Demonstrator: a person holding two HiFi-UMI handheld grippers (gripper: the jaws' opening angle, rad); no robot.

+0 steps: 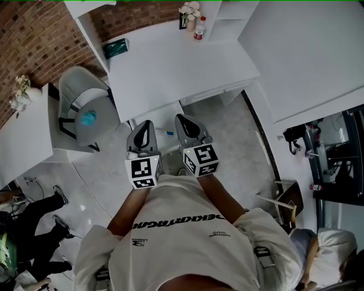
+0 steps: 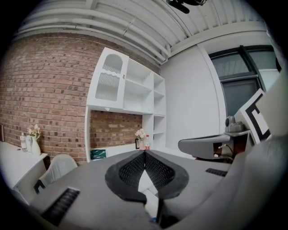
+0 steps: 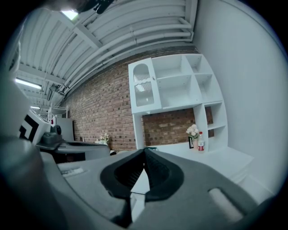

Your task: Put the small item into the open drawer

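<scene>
The head view looks steeply down from above the person's shoulders, the table [image 1: 170, 68] at 12 o'clock. Each gripper view rides close behind its own fingers [image 2: 130, 173], facing almost level toward the white shelf unit [image 2: 130, 85]; all three share the bottle [image 1: 199, 29] and flowers [image 1: 189, 8] there

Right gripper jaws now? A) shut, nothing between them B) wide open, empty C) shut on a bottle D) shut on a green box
A: in the right gripper view the right gripper has its jaw tips meeting, with only the white desk visible beyond them.
</scene>
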